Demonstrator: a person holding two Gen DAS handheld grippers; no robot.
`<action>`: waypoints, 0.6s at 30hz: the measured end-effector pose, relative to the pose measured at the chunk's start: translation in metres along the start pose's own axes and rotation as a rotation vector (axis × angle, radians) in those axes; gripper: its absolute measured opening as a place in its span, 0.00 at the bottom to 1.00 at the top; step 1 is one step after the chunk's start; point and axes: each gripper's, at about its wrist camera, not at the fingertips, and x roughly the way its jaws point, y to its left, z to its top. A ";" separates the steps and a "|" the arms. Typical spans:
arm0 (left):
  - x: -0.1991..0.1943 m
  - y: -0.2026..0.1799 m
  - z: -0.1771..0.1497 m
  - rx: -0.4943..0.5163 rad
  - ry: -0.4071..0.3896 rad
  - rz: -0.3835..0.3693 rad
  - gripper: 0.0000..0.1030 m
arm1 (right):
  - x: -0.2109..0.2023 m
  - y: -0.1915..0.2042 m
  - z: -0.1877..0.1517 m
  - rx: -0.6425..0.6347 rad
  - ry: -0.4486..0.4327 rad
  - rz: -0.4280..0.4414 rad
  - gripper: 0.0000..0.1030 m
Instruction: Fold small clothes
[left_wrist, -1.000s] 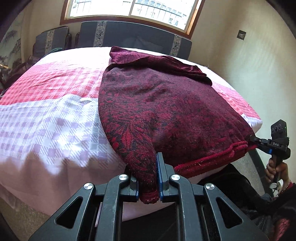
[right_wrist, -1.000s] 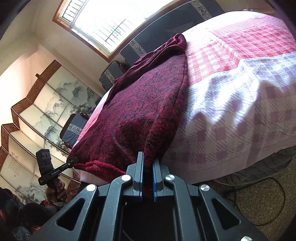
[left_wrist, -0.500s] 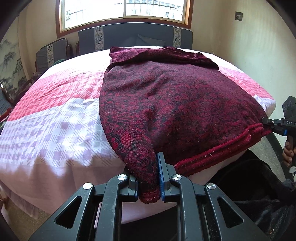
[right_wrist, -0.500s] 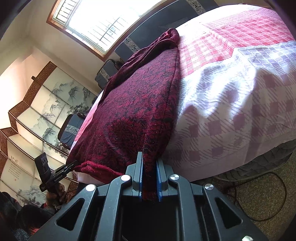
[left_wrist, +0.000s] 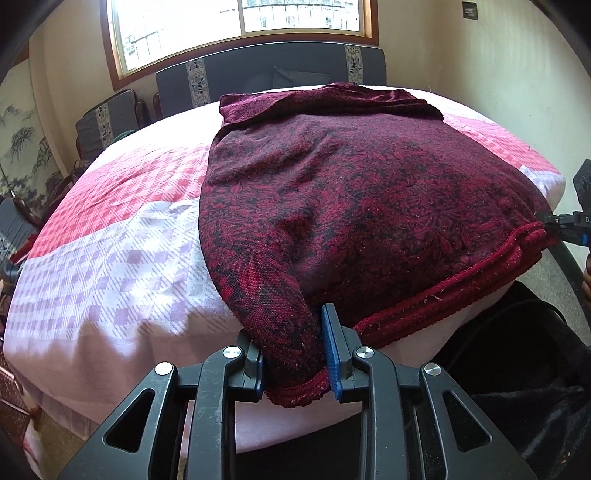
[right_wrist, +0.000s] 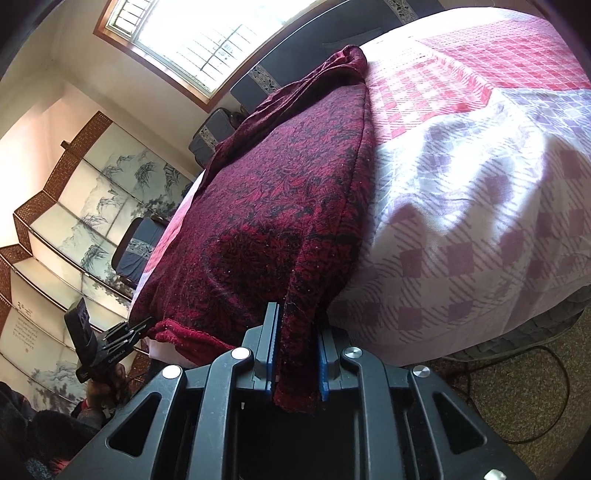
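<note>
A dark red patterned sweater is spread flat on the bed, its ribbed hem along the near edge of the mattress and its collar end toward the dark headboard under the window. Each bottom corner is taken by one gripper. The left corner lies between the jaws of the left gripper; these jaws have just been opening, and a slim gap is seen at the blue pads, so the cloth appears loosely held or already let go. The right corner hangs between the jaws of the right gripper, which also stand somewhat apart around the bunched fabric; whether it is still pinched cannot be told for certain.

As far as can be judged, the garment has only been laid out and smoothed. No fold of the body is seen yet: the front lies in a single flat layer, though some cloth seems gathered near the collar. The folding itself — sides or sleeves brought in, then hem taken up toward the collar — seems still to be done.
</note>
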 end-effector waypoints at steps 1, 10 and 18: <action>0.000 0.000 0.000 0.001 -0.001 0.000 0.26 | 0.000 0.001 0.000 -0.009 0.000 -0.005 0.12; -0.001 0.003 -0.002 -0.003 -0.036 -0.040 0.22 | -0.001 0.002 -0.003 -0.024 -0.009 -0.010 0.09; -0.007 0.030 0.002 -0.144 -0.025 -0.203 0.14 | -0.012 0.002 0.001 -0.021 -0.025 0.029 0.08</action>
